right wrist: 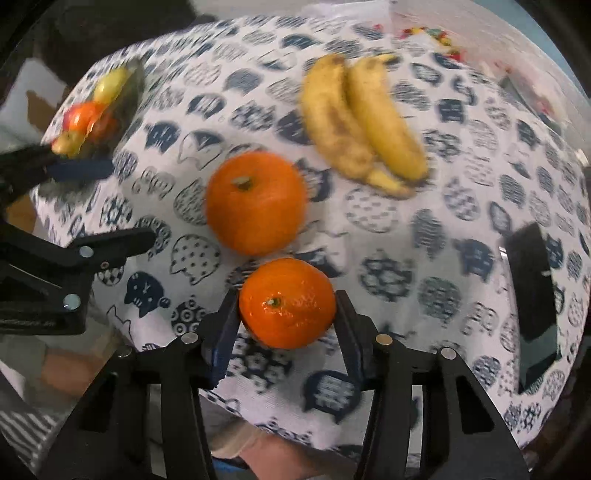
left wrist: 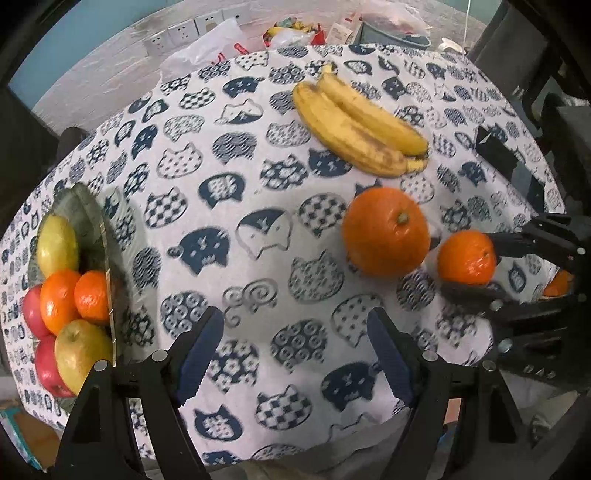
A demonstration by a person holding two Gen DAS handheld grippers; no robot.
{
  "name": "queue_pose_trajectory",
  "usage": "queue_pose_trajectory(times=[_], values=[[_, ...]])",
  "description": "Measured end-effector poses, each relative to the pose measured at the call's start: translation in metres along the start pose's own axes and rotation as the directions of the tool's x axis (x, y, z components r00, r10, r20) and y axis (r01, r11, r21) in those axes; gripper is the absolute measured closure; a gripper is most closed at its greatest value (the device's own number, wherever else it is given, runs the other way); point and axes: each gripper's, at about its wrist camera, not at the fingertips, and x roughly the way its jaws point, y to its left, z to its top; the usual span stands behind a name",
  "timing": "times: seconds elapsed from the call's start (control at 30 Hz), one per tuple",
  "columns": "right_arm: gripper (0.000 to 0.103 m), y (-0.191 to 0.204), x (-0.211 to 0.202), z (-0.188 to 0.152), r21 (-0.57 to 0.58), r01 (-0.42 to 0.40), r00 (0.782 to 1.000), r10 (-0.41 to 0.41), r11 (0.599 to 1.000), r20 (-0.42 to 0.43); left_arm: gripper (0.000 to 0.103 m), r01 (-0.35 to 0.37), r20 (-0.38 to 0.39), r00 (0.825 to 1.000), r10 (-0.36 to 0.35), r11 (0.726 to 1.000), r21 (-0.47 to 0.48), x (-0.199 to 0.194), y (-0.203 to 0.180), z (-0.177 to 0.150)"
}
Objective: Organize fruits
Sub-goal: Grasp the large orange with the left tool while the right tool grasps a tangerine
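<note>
A small orange (right wrist: 288, 302) rests on the cat-print tablecloth (right wrist: 388, 369), and my right gripper (right wrist: 286, 321) is shut on it, a blue pad pressed against each side. In the left wrist view the same orange (left wrist: 467, 256) sits between the right gripper's black fingers (left wrist: 517, 243). A bigger orange (left wrist: 386, 230) (right wrist: 256, 203) lies just beyond it, and two bananas (left wrist: 358, 125) (right wrist: 362, 122) lie further back. My left gripper (left wrist: 295, 354) (right wrist: 118, 203) hangs open over bare cloth with nothing between its pads. A glass bowl (left wrist: 107, 258) (right wrist: 129, 88) at the left edge holds several apples, pears and oranges.
A black phone (left wrist: 498, 155) (right wrist: 532, 288) lies on the cloth to the right of the fruit. Plastic bags (left wrist: 207, 40) and packets crowd the far edge under wall sockets (left wrist: 173, 33). The table's near edge runs just below both grippers.
</note>
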Motion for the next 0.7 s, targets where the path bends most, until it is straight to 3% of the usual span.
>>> queue_pose_trajectory(times=[0.23,0.37,0.7], values=[[0.053,-0.046,-0.022,0.001,0.126,0.067,0.995,-0.076,0.990,0.063,0.021,0.038,0.011,0.999,-0.037,0.999,-0.018,0.009,-0.014,0.024],[0.053,-0.064,-0.026,-0.003,0.157,0.088,0.992,-0.101,0.984,0.078,0.013,0.079,0.031,0.996,-0.078,0.997,-0.020,0.013,-0.022,0.037],[0.053,-0.088,-0.006,-0.005,0.223,0.067,0.994,-0.084,0.972,0.068,0.010,0.127,0.012,0.992,-0.127,0.992,0.004,0.028,-0.047,0.056]])
